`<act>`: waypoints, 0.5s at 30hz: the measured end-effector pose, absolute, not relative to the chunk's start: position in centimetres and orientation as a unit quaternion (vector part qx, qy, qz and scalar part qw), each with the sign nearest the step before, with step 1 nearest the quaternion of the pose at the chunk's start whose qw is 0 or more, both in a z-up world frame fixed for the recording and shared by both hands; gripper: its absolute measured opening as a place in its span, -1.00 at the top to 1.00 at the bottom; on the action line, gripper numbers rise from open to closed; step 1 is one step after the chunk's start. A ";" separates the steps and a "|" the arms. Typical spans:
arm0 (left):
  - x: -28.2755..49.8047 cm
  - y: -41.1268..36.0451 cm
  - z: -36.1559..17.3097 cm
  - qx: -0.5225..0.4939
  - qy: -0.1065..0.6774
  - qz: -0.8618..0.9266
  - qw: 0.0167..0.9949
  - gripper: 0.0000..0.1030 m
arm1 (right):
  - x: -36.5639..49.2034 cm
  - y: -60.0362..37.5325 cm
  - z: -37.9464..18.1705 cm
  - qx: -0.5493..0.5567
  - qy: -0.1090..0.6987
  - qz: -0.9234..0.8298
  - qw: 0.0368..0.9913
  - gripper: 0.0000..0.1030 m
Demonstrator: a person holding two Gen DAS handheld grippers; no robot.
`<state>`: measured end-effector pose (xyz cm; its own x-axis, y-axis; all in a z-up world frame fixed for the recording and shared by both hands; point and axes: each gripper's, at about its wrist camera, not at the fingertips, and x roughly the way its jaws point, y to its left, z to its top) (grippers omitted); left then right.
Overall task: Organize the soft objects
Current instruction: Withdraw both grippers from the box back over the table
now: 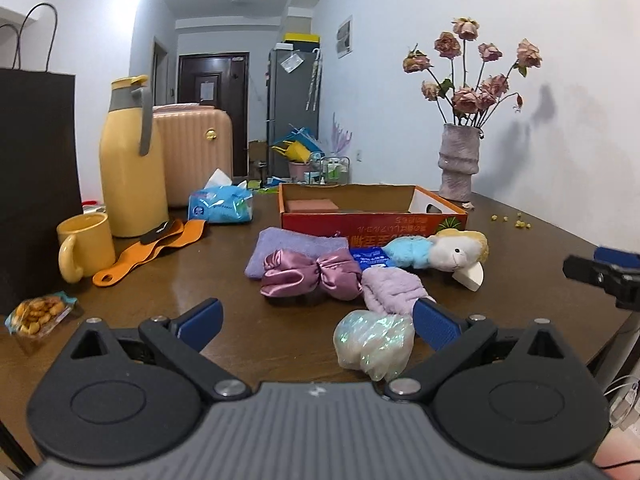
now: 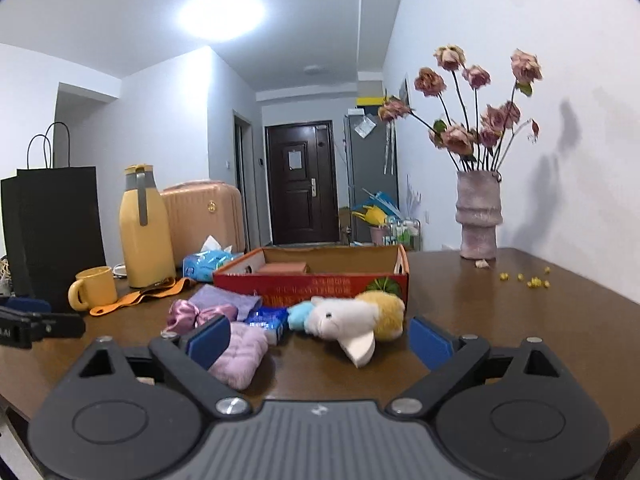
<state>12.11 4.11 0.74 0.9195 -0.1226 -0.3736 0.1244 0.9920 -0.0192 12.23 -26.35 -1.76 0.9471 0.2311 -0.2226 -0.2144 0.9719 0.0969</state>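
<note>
We hold the left gripper (image 1: pixel 316 322) low over the brown table (image 1: pixel 200 272), its blue pads spread wide with nothing between them. Just beside the right pad lies an iridescent pouch (image 1: pixel 374 344). Farther on, a pink satin bow (image 1: pixel 312 274) rests against a purple towel (image 1: pixel 292 246), with a lilac plush cloth (image 1: pixel 390 286) to its right. A white and blue plush toy (image 1: pixel 440 252) lies in front of the red cardboard box (image 1: pixel 372 216). At far right the right gripper (image 1: pixel 604 272) edges in.
</note>
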 end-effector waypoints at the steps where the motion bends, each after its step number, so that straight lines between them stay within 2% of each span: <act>1: 12.1 4.2 0.6 0.001 0.191 -0.062 0.980 -1.00 | 12.1 -26.5 -1.9 0.036 0.119 0.114 0.986 -0.86; 15: 14.1 4.0 -0.7 -0.004 0.223 -0.071 0.972 -1.00 | 13.9 -25.6 -2.5 0.043 0.138 0.117 0.983 -0.87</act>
<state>14.12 4.00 -0.66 0.8899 -0.1407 -0.4338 0.1369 0.9898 -0.0401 13.88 -25.61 -2.50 0.9345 0.2410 -0.2620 -0.2170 0.9691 0.1172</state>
